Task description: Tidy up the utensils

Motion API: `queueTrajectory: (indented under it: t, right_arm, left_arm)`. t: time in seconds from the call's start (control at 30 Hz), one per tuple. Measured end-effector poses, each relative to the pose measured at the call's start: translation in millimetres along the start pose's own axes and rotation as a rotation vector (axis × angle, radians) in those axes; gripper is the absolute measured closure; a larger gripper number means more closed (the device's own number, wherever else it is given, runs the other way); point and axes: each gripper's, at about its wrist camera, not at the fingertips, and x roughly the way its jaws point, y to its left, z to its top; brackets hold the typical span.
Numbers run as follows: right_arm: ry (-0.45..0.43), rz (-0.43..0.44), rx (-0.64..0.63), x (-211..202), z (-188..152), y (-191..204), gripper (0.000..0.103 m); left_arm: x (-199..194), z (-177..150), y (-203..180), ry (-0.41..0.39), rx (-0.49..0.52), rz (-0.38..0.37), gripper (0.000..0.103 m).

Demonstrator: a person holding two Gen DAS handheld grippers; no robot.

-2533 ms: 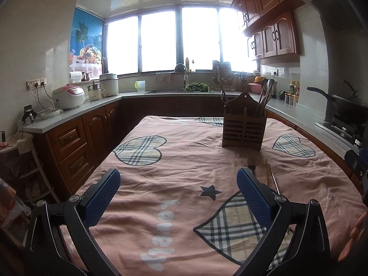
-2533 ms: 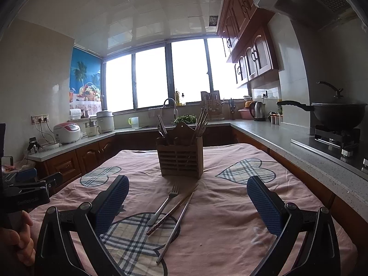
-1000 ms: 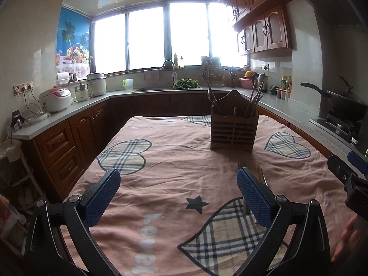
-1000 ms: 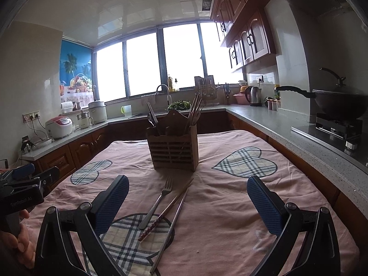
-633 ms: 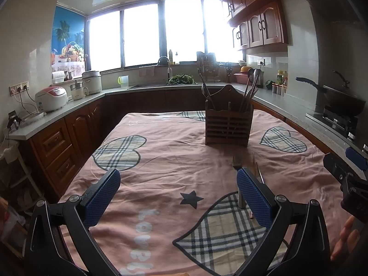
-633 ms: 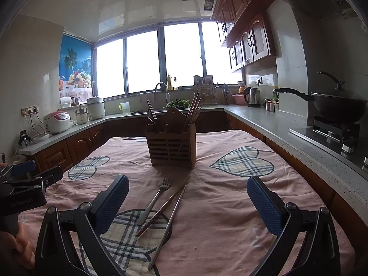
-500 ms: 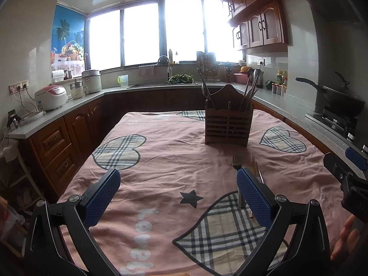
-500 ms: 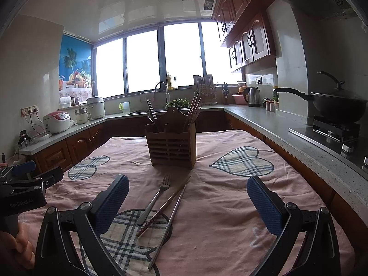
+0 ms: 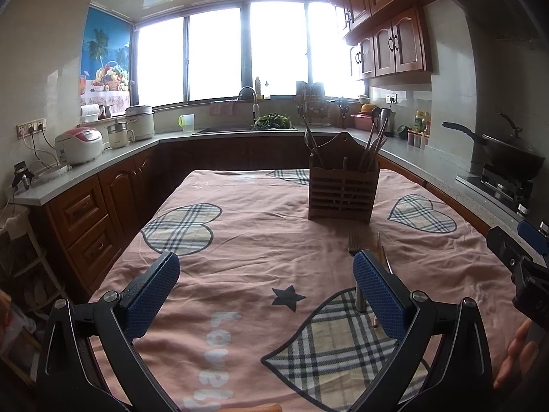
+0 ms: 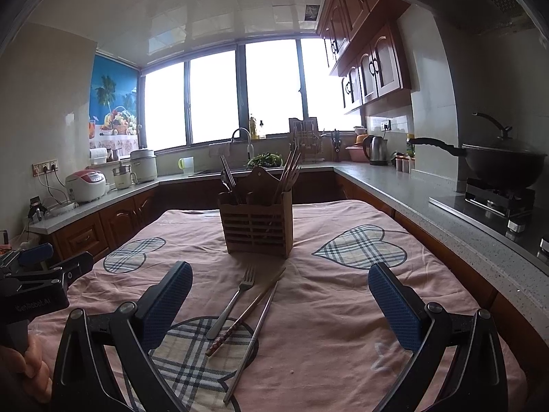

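Note:
A wooden slatted utensil holder (image 10: 257, 228) (image 9: 341, 192) stands on the pink tablecloth, with chopsticks and other utensils upright in it. In front of it lie a metal fork (image 10: 233, 304), a dark patterned chopstick (image 10: 245, 312) and a metal chopstick (image 10: 255, 336). In the left wrist view the fork (image 9: 355, 240) and the chopsticks (image 9: 379, 243) are partly hidden behind a finger. My right gripper (image 10: 279, 293) is open above the loose utensils, holding nothing. My left gripper (image 9: 266, 283) is open over the cloth, left of them, holding nothing.
The table's pink cloth (image 9: 247, 233) bears plaid hearts. Counters ring the room: a rice cooker (image 9: 80, 144) at left, a sink with a faucet (image 9: 250, 103) at the back, a wok on the stove (image 10: 497, 168) at right. A hand (image 10: 24, 367) holds the left gripper's body.
Both grippers have drifted slightly nearer to the table over the last seconds, and both stay open. The utensils and the holder have not moved.

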Motion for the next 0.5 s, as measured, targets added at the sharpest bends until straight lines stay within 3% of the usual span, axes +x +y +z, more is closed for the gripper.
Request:
queueTrajectory:
  t: [0.5]
  right_arm:
    - [-0.033,0.009,-0.008,-14.2,6.7,5.0,0.000]
  left_arm:
    - [-11.2,3.8,2.4,-0.028,-0.008,0.008,0.000]
